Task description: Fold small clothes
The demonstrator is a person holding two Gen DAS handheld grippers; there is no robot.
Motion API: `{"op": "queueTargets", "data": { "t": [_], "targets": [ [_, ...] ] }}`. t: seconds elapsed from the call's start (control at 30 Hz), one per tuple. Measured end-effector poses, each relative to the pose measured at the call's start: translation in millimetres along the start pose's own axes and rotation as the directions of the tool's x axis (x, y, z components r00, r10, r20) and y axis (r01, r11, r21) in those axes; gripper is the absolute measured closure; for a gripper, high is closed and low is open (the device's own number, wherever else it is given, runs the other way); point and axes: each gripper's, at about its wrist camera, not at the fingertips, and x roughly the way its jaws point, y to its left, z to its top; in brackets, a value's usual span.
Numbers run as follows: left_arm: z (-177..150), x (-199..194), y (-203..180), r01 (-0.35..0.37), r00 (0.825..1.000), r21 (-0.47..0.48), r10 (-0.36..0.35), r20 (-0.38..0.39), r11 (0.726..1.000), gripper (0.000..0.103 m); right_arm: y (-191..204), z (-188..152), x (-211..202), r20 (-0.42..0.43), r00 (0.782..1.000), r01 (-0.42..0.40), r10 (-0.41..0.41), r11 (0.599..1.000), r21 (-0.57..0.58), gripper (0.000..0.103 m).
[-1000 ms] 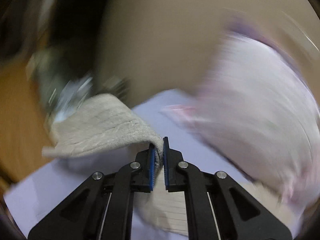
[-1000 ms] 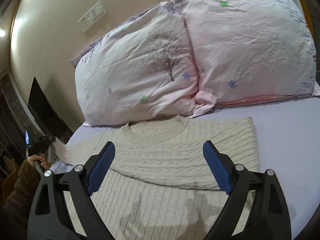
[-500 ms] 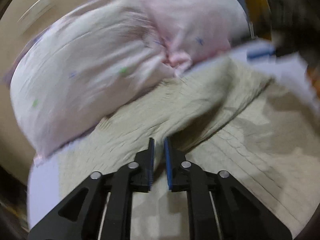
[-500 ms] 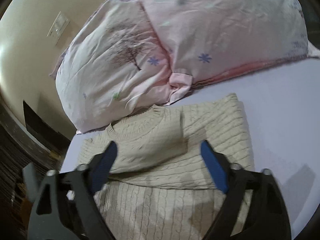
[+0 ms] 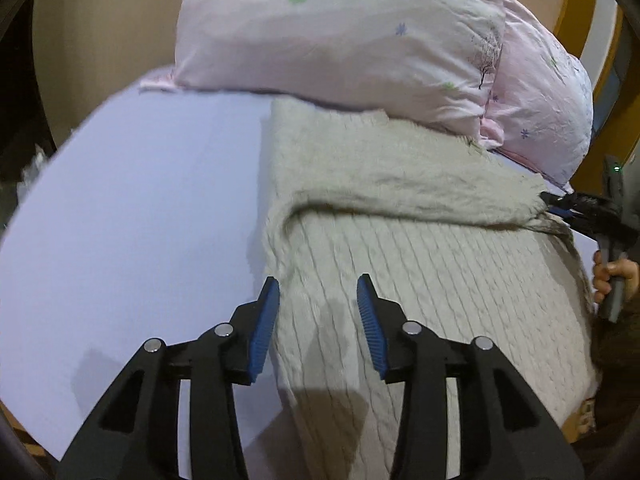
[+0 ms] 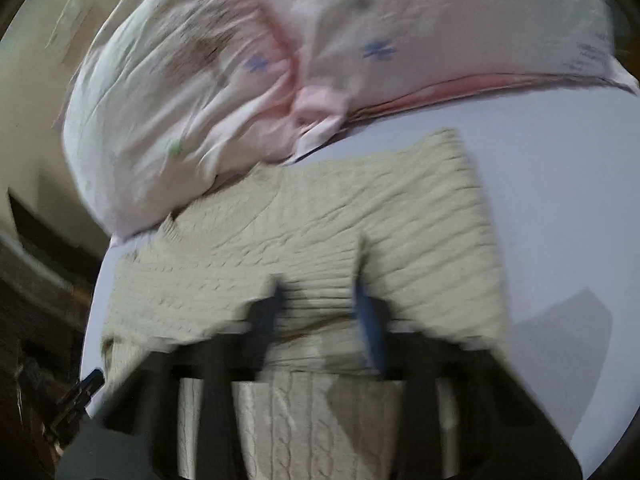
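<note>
Jaws of the left gripper [image 5: 318, 316] gape empty over the soft, limp knit sweater [image 5: 420, 280]; right gripper [image 6: 318, 320], part-open, straddles its folded sleeve edge, the best hold

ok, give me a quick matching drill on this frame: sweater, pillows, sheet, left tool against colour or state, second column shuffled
Things:
1. sweater
2. pillows
3. sheet
4. left tool

Colour or state:
a. pale pink with small prints
b. open, over the knit's edge
c. beige cable knit, sleeve folded across
d. plain lilac, lying under everything

Pairs: 1-c, 2-a, 3-d, 4-b
</note>
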Motion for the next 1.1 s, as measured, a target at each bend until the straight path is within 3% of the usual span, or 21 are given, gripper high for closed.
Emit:
{"op": "queueTargets", "data": {
  "t": [0.1,0.17,0.23,0.27,0.33,0.4,0.5,0.57,0.63,0.77,0.83,0.9,0.93,1.0,1.1],
  "targets": [
    [-3.7,1.9,-2.4,0.004,1.000,0.003,-0.004,0.009,1.000,0.055,-1.7,10.4,-29.1,0.133,0.991,-0.027,0.023,0.999,0.026,0.091],
    [-6.0,0.7,-2.5,0.017,1.000,0.004,-0.017,0.011,1.000,0.054,-8.7,18.7,-46.2,0.210,0.976,0.039,-0.050,0.998,0.056,0.091],
    [-8.4,1.1,-4.8,0.024,1.000,0.013,-0.025,0.012,1.000,0.053,-14.2,21.9,-39.8,0.170,0.978,0.115,-0.123,0.992,0.056,0.086],
    [-8.6,2.2,-7.0,0.023,1.000,0.015,-0.024,0.013,1.000,0.053,-22.2,20.1,-33.6,0.110,0.983,0.139,-0.147,0.987,0.082,0.077],
    [-11.2,0.1,-7.0,0.033,0.999,0.011,-0.034,0.011,0.999,0.053,-31.4,11.3,-35.4,0.074,0.985,0.148,-0.157,0.983,0.111,0.066],
    [-16.4,-3.8,-6.1,0.054,0.998,0.002,-0.054,0.011,0.999,0.053,-39.6,-4.0,-50.8,0.072,0.983,0.161,-0.169,0.981,0.106,0.042],
    [-26.5,-8.8,-4.6,0.134,0.991,-0.019,-0.134,-0.005,0.991,0.053,-55.2,-36.2,-74.1,0.045,0.982,0.179,-0.185,0.977,0.114,0.041],
    [-34.0,-11.2,-4.1,0.187,0.982,-0.037,-0.188,-0.010,0.982,0.053,-63.6,-58.0,-82.1,-0.002,0.989,0.149,-0.150,0.980,0.128,0.043],
    [-44.2,-16.6,-4.6,0.221,0.975,-0.053,-0.221,0.003,0.974,0.053,-69.2,-86.2,-89.8,-0.046,0.995,0.096,-0.090,0.984,0.147,0.052],
    [-63.4,-29.8,0.1,0.272,0.962,-0.091,-0.271,0.024,0.958,0.055,-66.1,-134.4,-116.3,-0.050,0.998,-0.024,0.032,0.987,0.158,0.063],
    [-74.6,-38.1,2.0,0.295,0.956,-0.100,-0.293,0.031,0.950,0.055,-65.9,-160.9,-125.0,-0.062,0.986,-0.140,0.154,0.973,0.182,0.067],
    [-87.2,-47.4,3.2,0.323,0.946,-0.108,-0.321,0.037,0.940,0.055,-63.1,-179.1,-134.6,-0.057,0.975,-0.202,0.215,0.963,0.176,0.067],
    [-95.0,-52.9,4.1,0.335,0.942,-0.112,-0.332,0.042,0.936,0.055,-62.8,-193.2,-139.4,-0.066,0.958,-0.264,0.279,0.948,0.180,0.067],
    [-108.1,-63.9,7.9,0.356,0.934,-0.125,-0.351,0.063,0.926,0.055,-63.1,-208.0,-148.9,-0.068,0.945,-0.305,0.320,0.937,0.173,0.067],
    [-130.0,-77.8,14.8,0.436,0.900,-0.174,-0.429,0.077,0.883,0.055,-63.7,-227.1,-165.1,-0.090,0.936,-0.324,0.340,0.933,0.154,0.067]
  ]
}}
